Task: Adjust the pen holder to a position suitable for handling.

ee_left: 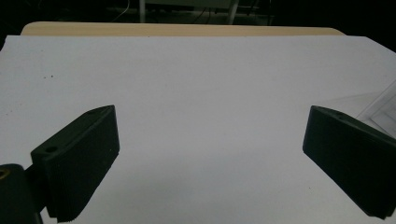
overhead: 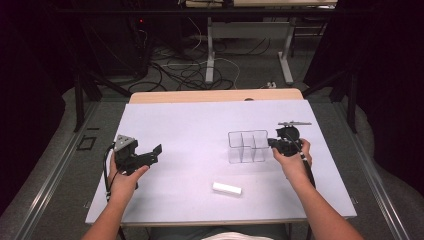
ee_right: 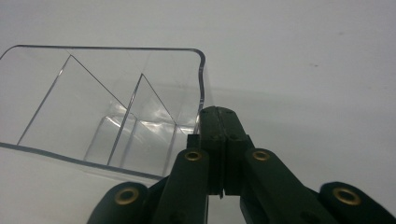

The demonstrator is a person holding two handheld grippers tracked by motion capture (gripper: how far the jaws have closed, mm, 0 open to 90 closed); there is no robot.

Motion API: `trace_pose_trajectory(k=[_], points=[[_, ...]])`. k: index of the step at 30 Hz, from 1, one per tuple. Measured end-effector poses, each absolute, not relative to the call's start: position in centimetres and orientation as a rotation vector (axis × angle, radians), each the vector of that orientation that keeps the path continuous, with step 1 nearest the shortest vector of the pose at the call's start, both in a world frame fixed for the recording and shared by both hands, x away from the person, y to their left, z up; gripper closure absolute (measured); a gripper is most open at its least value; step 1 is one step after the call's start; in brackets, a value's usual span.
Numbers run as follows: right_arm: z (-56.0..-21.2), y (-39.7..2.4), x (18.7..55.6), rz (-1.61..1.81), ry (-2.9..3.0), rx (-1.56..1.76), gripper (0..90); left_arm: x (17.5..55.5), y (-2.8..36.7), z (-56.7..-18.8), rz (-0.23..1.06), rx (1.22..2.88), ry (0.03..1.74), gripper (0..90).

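Two tools: right tool (ee_right: 219,140) clenched on clear divided box (ee_right: 116,107) wall, left tool (ee_left: 210,158) released, touching nothing.

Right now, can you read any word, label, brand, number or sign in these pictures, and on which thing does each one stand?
No readable text.
Clear box: no label or print.
White block: plain, no marking.
White table: blank.
Left gripper and right gripper: plain black jaws, no brand.

The clear organizer (ee_right: 107,93) looks like glossy smooth plastic, standing on a matt white table sheet (overhead: 190,125) edged by pale wood.
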State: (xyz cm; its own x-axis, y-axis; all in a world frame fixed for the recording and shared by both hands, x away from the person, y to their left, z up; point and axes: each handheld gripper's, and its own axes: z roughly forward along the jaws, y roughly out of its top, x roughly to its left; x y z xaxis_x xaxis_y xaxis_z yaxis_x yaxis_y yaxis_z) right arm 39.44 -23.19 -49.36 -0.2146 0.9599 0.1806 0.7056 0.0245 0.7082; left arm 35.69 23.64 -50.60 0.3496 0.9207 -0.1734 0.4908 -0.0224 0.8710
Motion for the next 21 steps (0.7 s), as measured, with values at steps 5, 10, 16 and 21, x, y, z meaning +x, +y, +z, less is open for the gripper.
trace_pose_trajectory(k=[5, 10, 16, 21], points=[[-49.3, -20.7, 39.4, 1.020, 2.006, 1.688, 90.0, 35.7, 23.7, -50.6, 0.571, 1.660, 1.280, 3.8], [-49.4, -18.7, 39.4, 1.039, 2.055, 1.645, 90.0, 35.7, 23.7, -50.6, 0.570, 1.660, 1.278, 3.9], [-49.4, -16.7, 39.7, 1.048, 2.092, 1.621, 90.0, 35.7, 23.7, -50.6, 0.569, 1.661, 1.278, 3.9], [-49.5, -15.8, 39.6, 1.060, 2.120, 1.603, 90.0, 35.7, 23.8, -50.6, 0.567, 1.661, 1.280, 3.9]])
